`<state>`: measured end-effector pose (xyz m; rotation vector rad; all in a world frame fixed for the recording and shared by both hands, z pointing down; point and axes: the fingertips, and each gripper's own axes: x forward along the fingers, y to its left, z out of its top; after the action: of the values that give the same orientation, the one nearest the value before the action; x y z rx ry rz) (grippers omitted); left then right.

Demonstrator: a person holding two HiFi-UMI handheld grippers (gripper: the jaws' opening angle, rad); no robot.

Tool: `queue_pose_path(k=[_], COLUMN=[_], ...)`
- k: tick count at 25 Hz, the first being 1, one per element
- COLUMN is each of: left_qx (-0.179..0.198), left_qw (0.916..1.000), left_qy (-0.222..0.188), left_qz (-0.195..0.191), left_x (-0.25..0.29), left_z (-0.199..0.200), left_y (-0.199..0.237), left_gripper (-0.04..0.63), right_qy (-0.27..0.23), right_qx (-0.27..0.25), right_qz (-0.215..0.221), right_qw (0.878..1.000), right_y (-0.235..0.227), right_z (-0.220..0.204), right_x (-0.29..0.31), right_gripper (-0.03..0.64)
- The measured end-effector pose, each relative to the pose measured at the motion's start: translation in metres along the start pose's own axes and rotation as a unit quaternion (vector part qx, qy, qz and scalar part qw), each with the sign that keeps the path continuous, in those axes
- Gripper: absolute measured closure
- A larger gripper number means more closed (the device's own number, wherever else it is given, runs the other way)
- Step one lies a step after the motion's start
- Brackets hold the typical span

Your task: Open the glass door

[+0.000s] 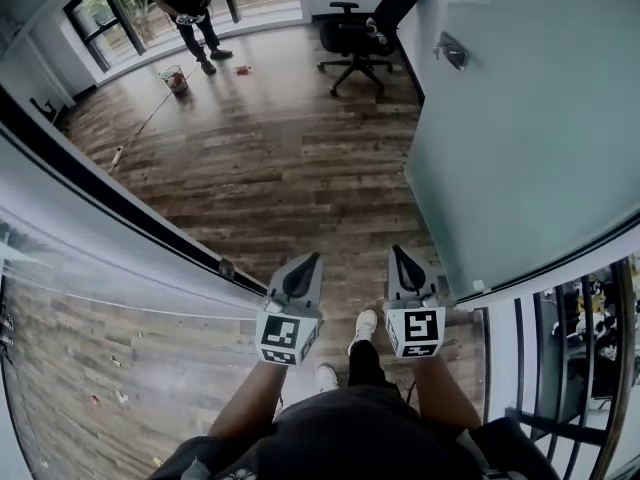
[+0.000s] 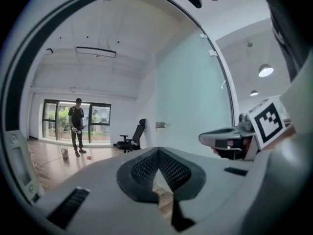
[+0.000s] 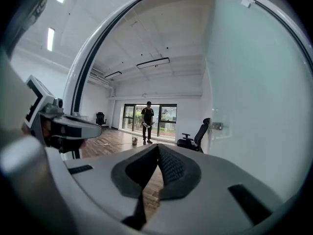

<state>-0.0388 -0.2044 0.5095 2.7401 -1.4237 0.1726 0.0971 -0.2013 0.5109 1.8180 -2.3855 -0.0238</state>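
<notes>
Frosted pale-green glass door (image 1: 530,138) stands swung open, ahead and to the right of both grippers, with its metal handle (image 1: 452,50) well beyond. Right gripper (image 1: 407,268) is nearer than left gripper (image 1: 300,278). Both have jaws together and hold nothing.

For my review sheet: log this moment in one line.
glass door: stands open | left gripper: shut, empty | right gripper: shut, empty | touching door: neither

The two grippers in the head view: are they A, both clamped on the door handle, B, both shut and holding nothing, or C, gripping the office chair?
B: the left gripper and right gripper show jaws together with nothing between them, apart from the handle on the glass door.
</notes>
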Motion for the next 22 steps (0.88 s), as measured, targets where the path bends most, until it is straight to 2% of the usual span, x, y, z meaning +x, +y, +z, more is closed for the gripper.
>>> queue_pose_path(k=[5, 9, 13, 18, 22], left_qx=[0.011, -0.011, -0.034, -0.034, -0.025], left_qw=[0.9998, 0.9997, 0.9993, 0.9988, 0.9982], left_qy=[-0.007, -0.016, -0.014, -0.02, -0.03], left_qz=[-0.011, -0.015, 0.004, 0.029, 0.046], left_x=[-0.071, -0.107, -0.133, -0.156, -0.175], left_z=[-0.017, -0.02, -0.03, -0.031, -0.03], left_y=[-0.047, -0.066, -0.071, -0.09, -0.13], left_gripper=[0.597, 0.597, 0.597, 0.597, 0.597], right_qy=[0.001, 0.004, 0.003, -0.015, -0.019], right_qx=[0.005, 0.005, 0.007, 0.005, -0.001], right_qz=[-0.003, -0.012, -0.013, -0.013, -0.008], right_qw=[1.0, 1.0, 1.0, 1.0, 1.0], right_y=[0.037, 0.049, 0.055, 0.051, 0.037], right_z=[-0.024, -0.025, -0.024, -0.02, -0.031], right_x=[-0.084, -0.126, -0.153, -0.185, -0.232], right_gripper=[0.601, 0.601, 0.601, 0.601, 0.601])
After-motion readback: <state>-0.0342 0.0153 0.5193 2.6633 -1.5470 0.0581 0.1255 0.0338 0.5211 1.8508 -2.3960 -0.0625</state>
